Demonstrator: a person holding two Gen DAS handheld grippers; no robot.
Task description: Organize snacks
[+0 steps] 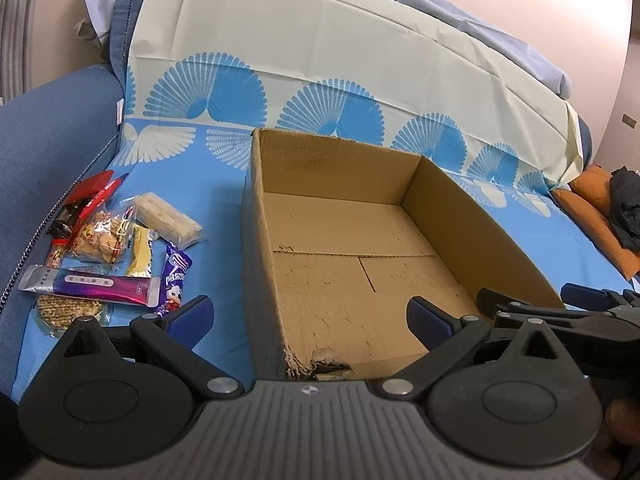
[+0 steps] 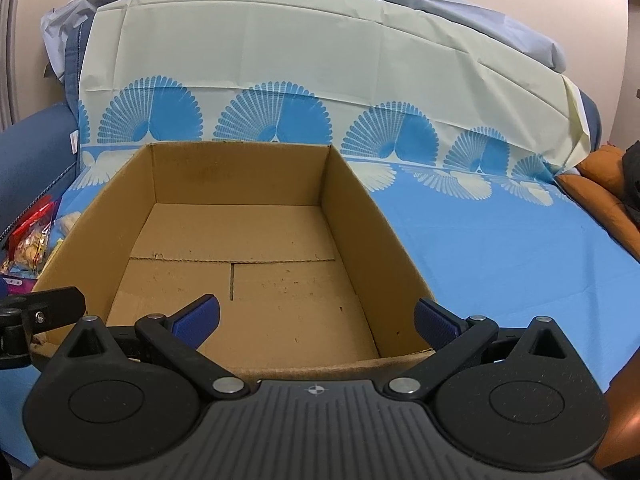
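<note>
Blue fan-patterned cloth (image 2: 500, 240) covers the sofa. Both the left gripper (image 1: 310, 320) and right gripper (image 2: 316, 322) hang wide open, holding nothing, over the empty cardboard box (image 2: 360, 216); the snack packets (image 1: 108, 252) lie just left of it.

Black tool (image 2: 316, 322), blue fingertips (image 2: 198, 320)

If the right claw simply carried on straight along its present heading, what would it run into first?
Probably the cardboard box: the open right claw points into its empty inside, so its floor or far wall comes first; depth is unclear.
</note>
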